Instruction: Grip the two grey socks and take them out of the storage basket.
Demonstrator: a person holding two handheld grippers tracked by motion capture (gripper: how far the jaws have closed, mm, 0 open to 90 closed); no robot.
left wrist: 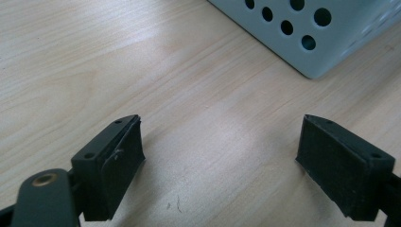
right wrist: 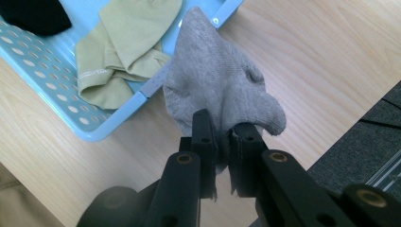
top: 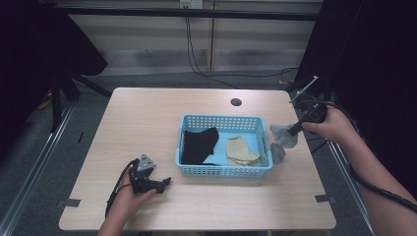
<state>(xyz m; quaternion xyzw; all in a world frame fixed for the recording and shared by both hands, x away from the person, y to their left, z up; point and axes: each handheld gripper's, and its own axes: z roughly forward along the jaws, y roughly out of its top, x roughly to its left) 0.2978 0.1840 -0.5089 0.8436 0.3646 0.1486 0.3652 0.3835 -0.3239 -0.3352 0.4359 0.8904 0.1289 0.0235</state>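
Observation:
A grey sock [right wrist: 222,85] hangs from my right gripper [right wrist: 224,130], whose jaws are shut on its upper edge. In the high view that grey sock [top: 283,135] dangles just off the right side of the light blue basket [top: 223,171], held by my right gripper [top: 295,131]. Inside the basket lie a black sock [top: 198,145] and a beige sock [top: 241,150]; the beige sock [right wrist: 120,42] also appears beyond the right jaws. My left gripper [top: 164,184] rests on the table left of the basket. Its jaws stand wide apart with bare wood between the left gripper fingertips [left wrist: 125,142].
The wooden table [top: 147,118] has a round cable hole [top: 236,102] at the back. A corner of the perforated basket [left wrist: 312,33] lies ahead of the left jaws. Black tape marks [top: 324,198] sit near the front corners. The table's right edge runs close to the right hand.

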